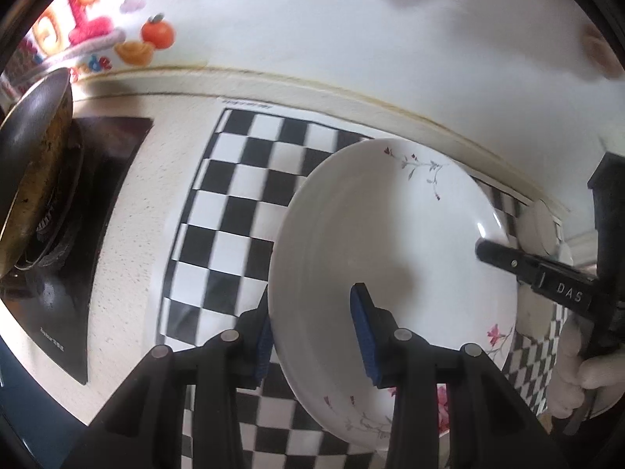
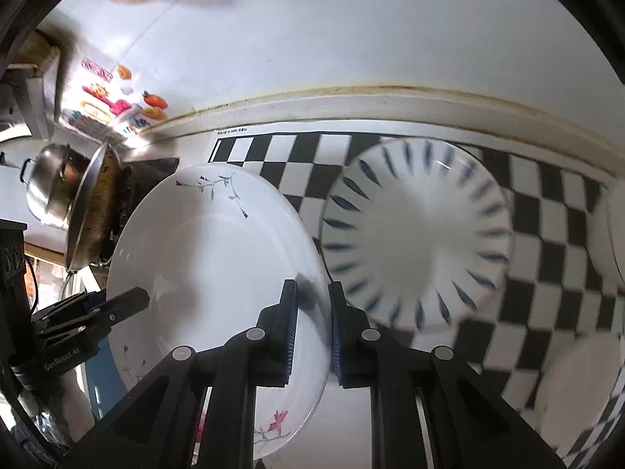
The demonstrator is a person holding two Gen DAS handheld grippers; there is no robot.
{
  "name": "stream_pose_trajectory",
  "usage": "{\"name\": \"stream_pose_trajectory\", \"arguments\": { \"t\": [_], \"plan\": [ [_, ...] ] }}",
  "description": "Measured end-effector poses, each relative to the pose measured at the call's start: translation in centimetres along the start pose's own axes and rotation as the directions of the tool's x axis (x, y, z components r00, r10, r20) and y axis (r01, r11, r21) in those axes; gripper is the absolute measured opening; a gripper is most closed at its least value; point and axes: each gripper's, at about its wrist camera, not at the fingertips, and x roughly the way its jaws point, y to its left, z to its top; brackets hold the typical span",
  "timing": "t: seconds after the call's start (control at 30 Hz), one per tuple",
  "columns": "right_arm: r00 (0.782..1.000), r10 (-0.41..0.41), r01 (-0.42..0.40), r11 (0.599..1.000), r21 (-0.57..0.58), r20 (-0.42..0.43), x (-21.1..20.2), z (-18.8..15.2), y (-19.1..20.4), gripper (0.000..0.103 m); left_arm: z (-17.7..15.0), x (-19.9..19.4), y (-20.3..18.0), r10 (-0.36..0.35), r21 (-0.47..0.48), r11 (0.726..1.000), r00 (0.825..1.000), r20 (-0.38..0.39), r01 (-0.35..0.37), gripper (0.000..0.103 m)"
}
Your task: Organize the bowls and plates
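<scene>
A white plate with flower sprigs [image 1: 390, 234] is held tilted above the checkered mat [image 1: 242, 203] by both grippers. My left gripper [image 1: 314, 340] is shut on its left rim, one blue pad under the rim and one on the plate's face. My right gripper [image 2: 312, 332] pinches the opposite rim of the same plate [image 2: 215, 273]. Each gripper shows in the other's view, the right gripper [image 1: 496, 254] at the plate's right edge and the left gripper [image 2: 133, 299] at its left edge. A bowl with blue radial strokes [image 2: 418, 234] sits on the mat beside the plate.
A dark wok [image 1: 35, 176] rests on the gas stove [image 1: 78, 234] at the left, with a steel pot [image 2: 50, 187] behind it. More white dishes [image 2: 609, 234] lie blurred at the right of the mat. The white wall [image 1: 312, 19] runs behind. A gloved hand [image 1: 578, 375] grips the right tool.
</scene>
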Motion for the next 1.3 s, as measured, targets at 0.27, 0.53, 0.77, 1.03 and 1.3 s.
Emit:
{"name": "stream_pose_trajectory", "arguments": {
  "t": [0.27,0.53,0.77,1.03,1.3],
  "plan": [
    [0.999,-0.016,0.013,0.997,0.072,0.038,-4.4,-6.7,-4.1,0.018,-2.9,-0.4,-5.1,-0.029,0.079,0.996,1.000,-0.006,0.029,0.034],
    [0.999,-0.035,0.032,0.990,0.136,0.019,-5.0,-12.9,-7.8,0.018,-6.4,2.2,-8.1,-0.028,0.138,0.990,0.996,-0.079,0.039,0.034],
    [0.997,-0.056,0.063,0.981,0.182,-0.045,-2.6,-16.6,-10.2,0.018,-9.1,5.6,-9.8,0.016,0.182,0.983,0.987,-0.162,0.014,0.034],
    [0.993,-0.083,0.098,0.975,0.198,-0.082,-1.3,-18.0,-11.7,0.017,-10.7,8.6,-10.8,0.064,0.232,0.973,0.970,-0.235,-0.008,0.035],
    [0.989,-0.099,0.117,0.977,0.180,-0.109,-0.7,-18.1,-11.3,0.016,-10.3,9.1,-11.1,0.129,0.283,0.958,0.959,-0.251,-0.055,0.034]
  ]
}}
